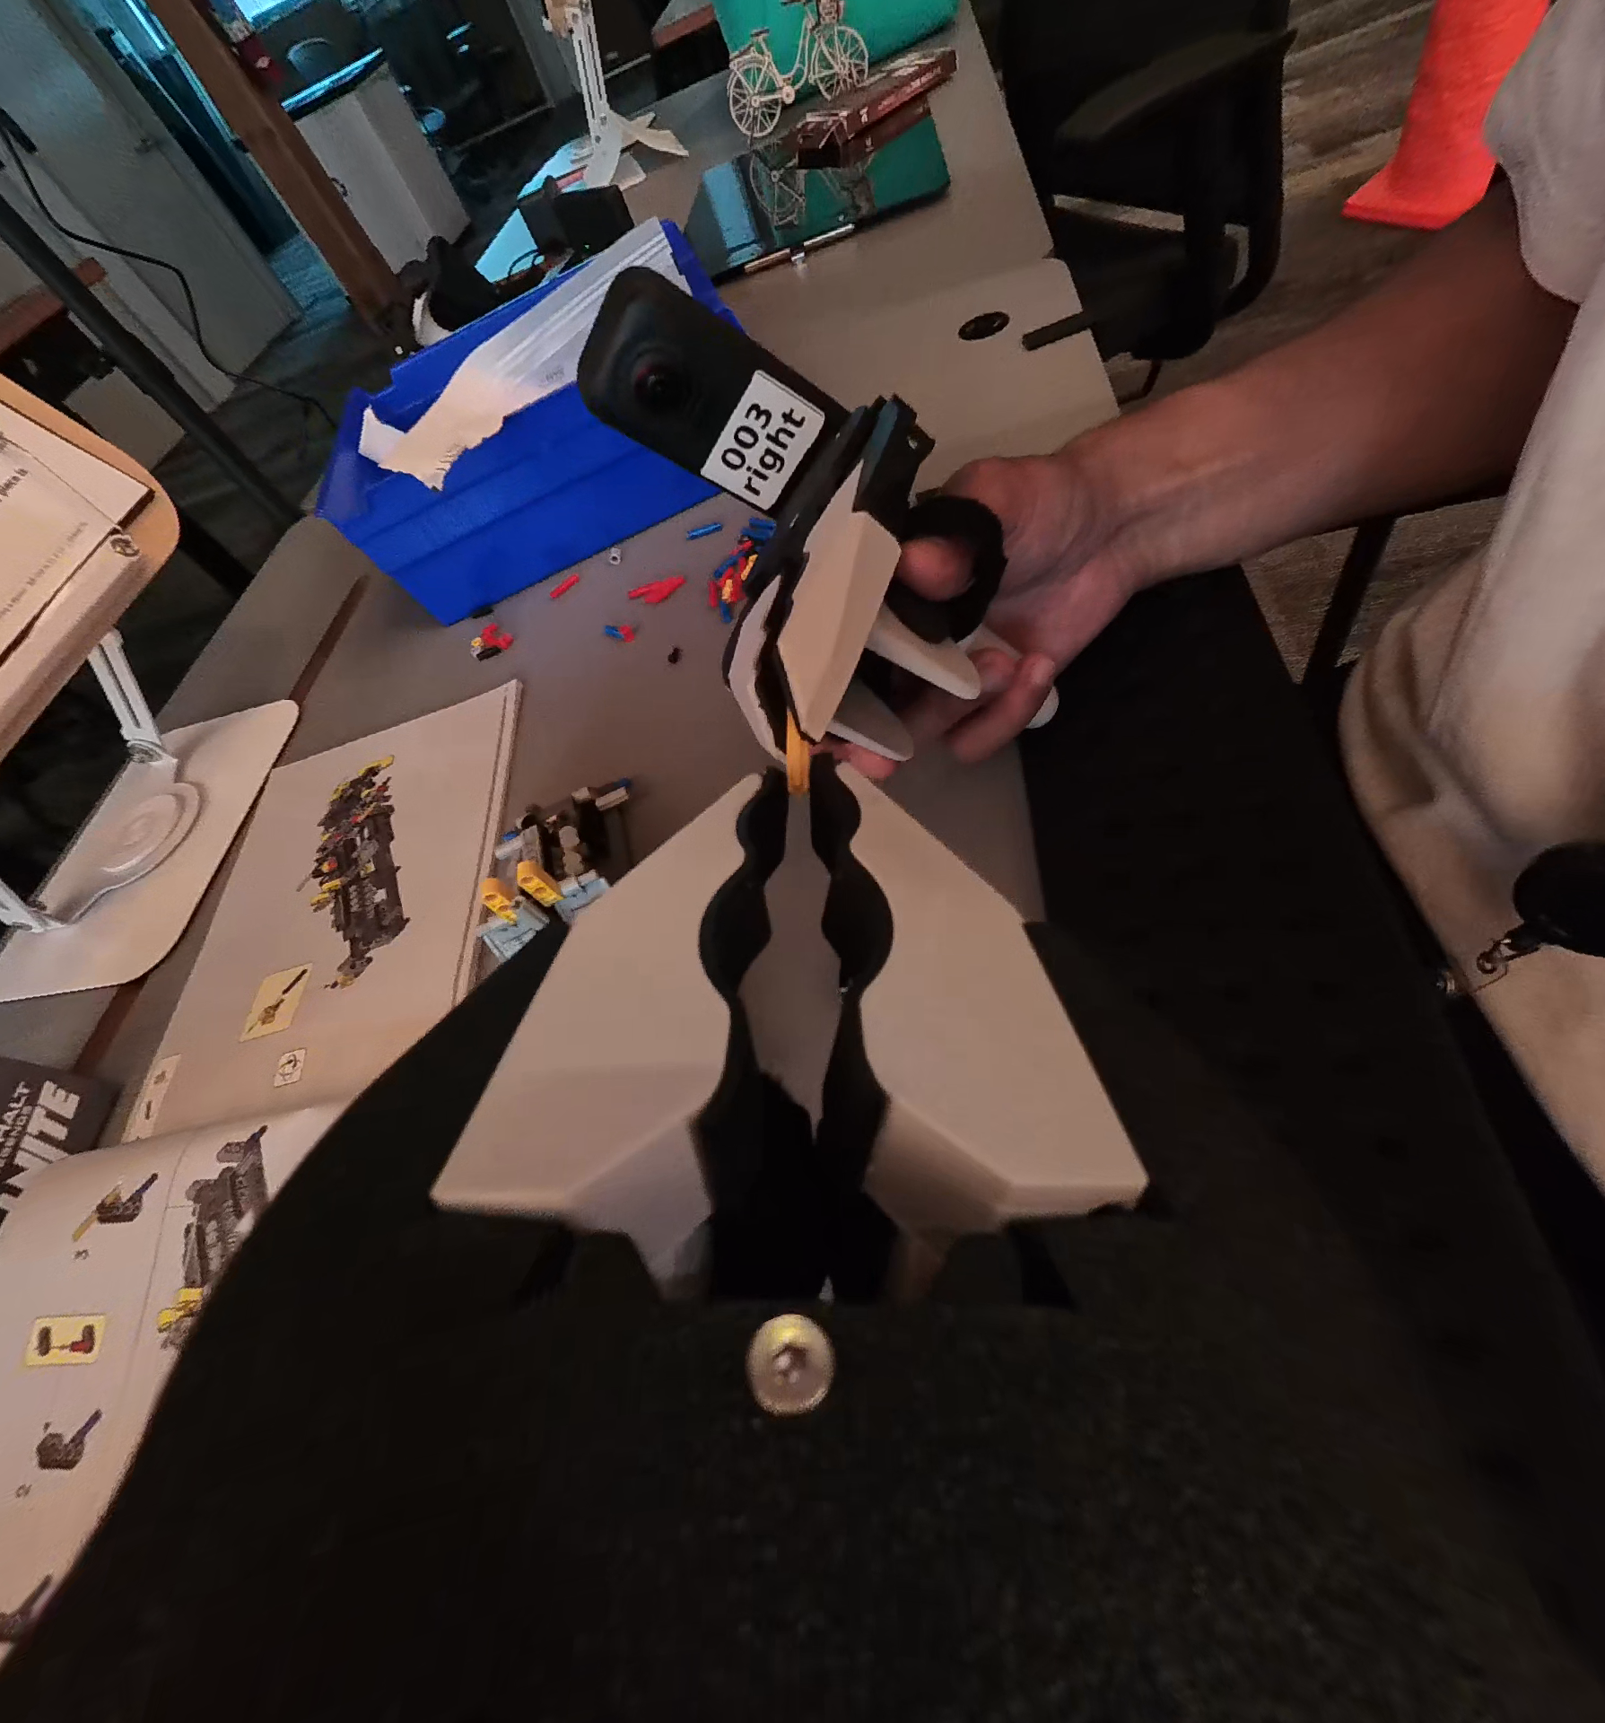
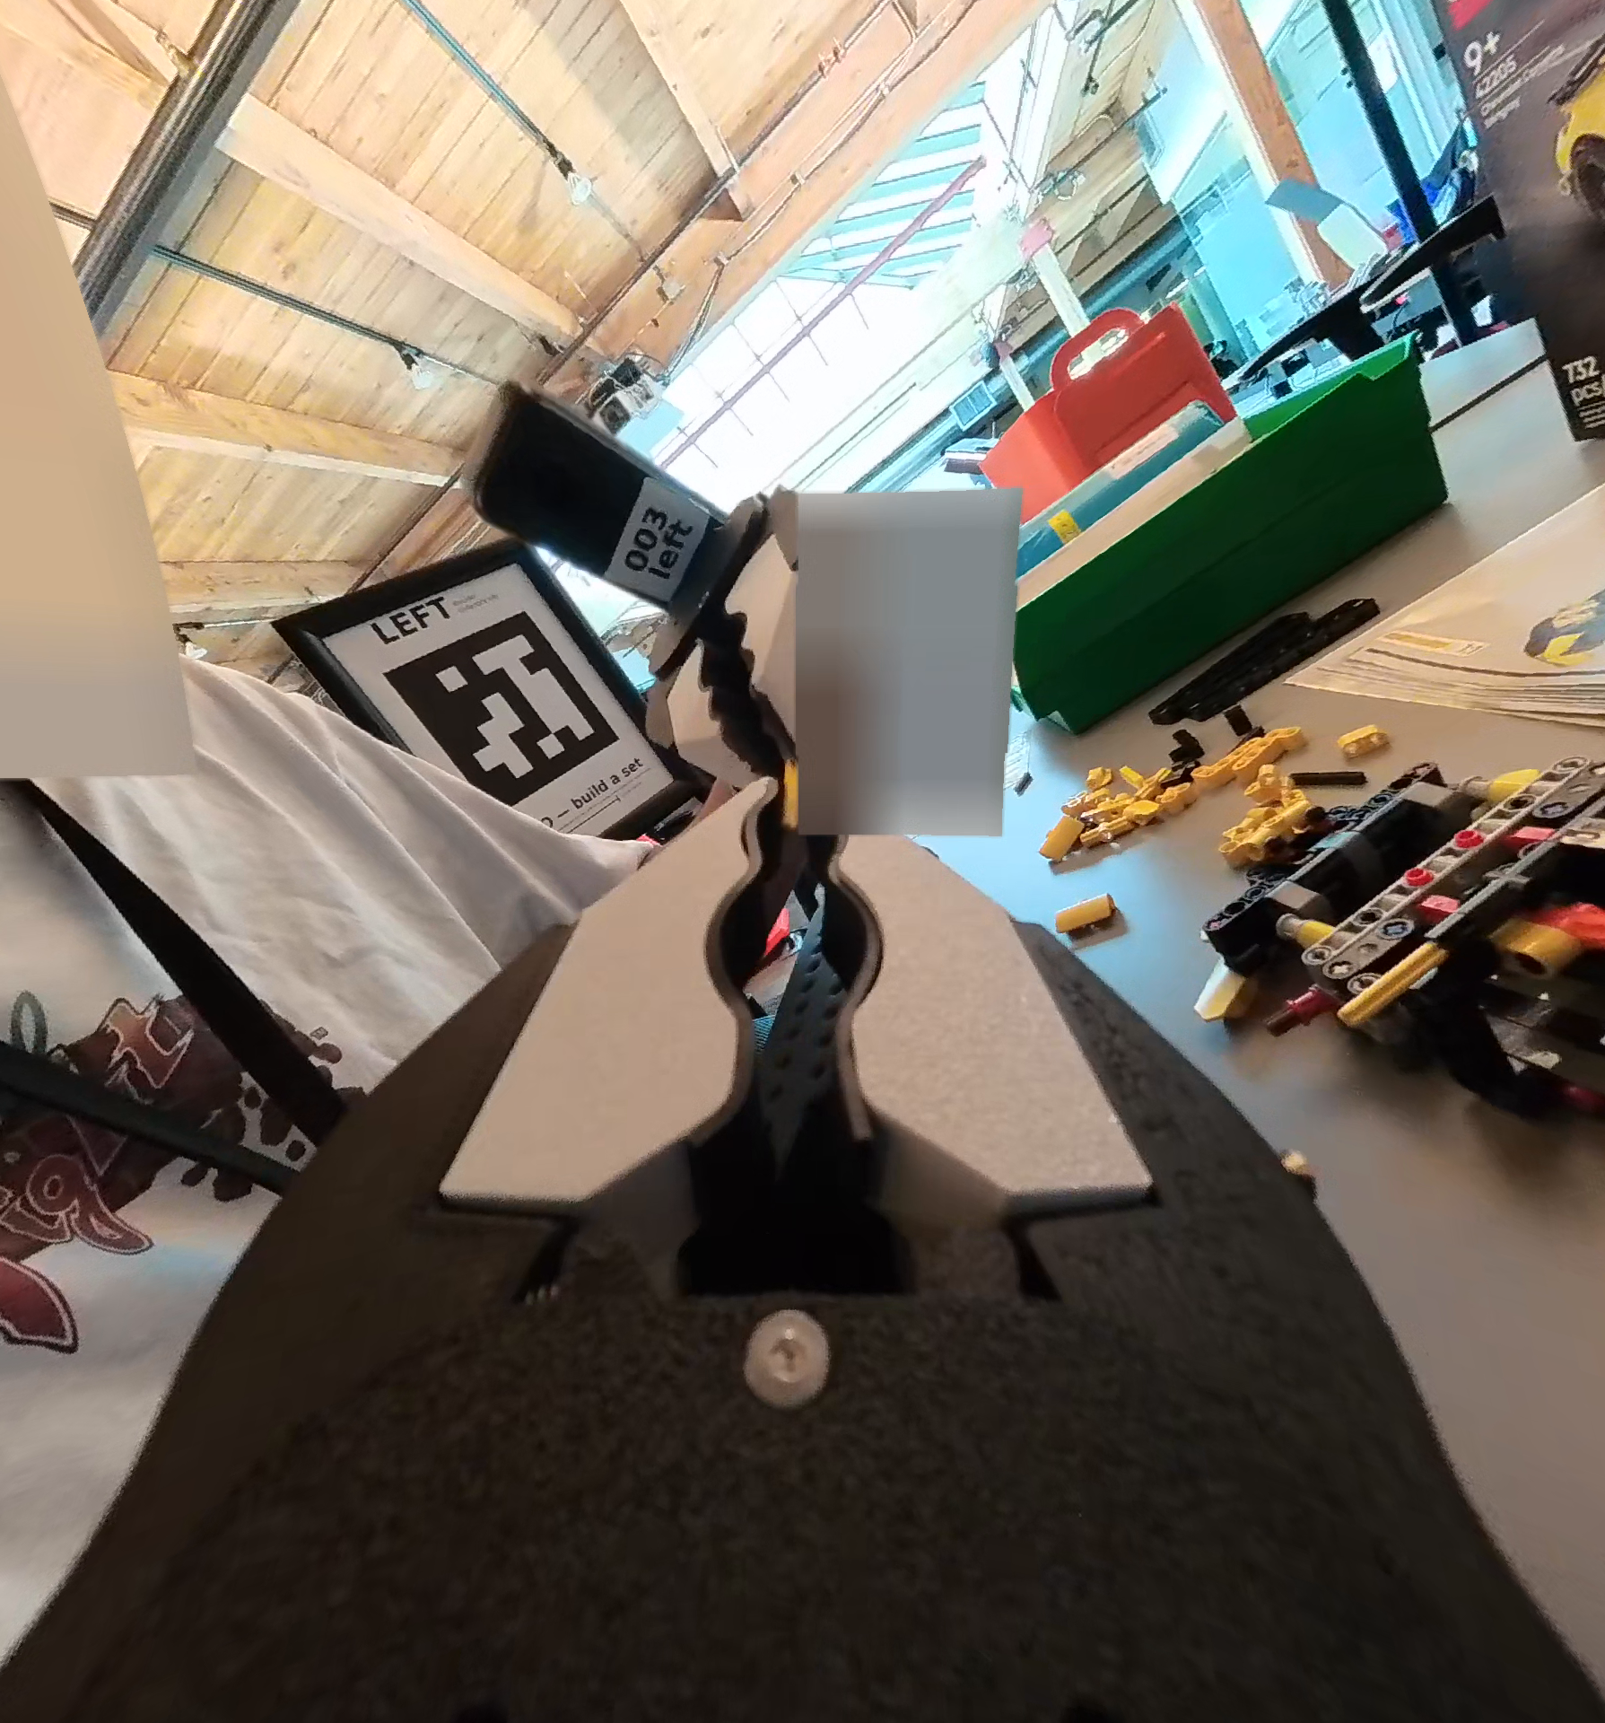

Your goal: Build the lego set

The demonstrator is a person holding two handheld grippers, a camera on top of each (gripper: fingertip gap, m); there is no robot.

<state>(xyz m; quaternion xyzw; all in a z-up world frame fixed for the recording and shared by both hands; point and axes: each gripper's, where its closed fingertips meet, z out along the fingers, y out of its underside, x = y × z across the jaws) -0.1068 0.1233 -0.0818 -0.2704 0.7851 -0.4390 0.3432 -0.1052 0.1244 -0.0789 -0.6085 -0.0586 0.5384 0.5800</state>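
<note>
Left wrist view, left to right: a white stand carrying a tilted printed sheet is seen at the left edge of the grey table; beside it open instruction pages are laid flat, and a partly built lego model is seen just past their right edge, half hidden behind the left claw. Farther back, a blue bin with white paper in it is placed, and loose red and blue pieces are scattered before it. The left claw is pressed nearly together in mid-air, its tips meeting a small yellow piece that is pinched by the right claw, which is held from the right by a hand. Whether the left claw also grips the piece cannot be told. Right wrist view, left to right: a framed marker card is seen behind a white-shirted torso; the right claw is closed on the yellow piece, with the left claw opposite, partly masked by a blurred patch. To the right, a green bin, loose yellow pieces and the lego model are laid on the table.
</note>
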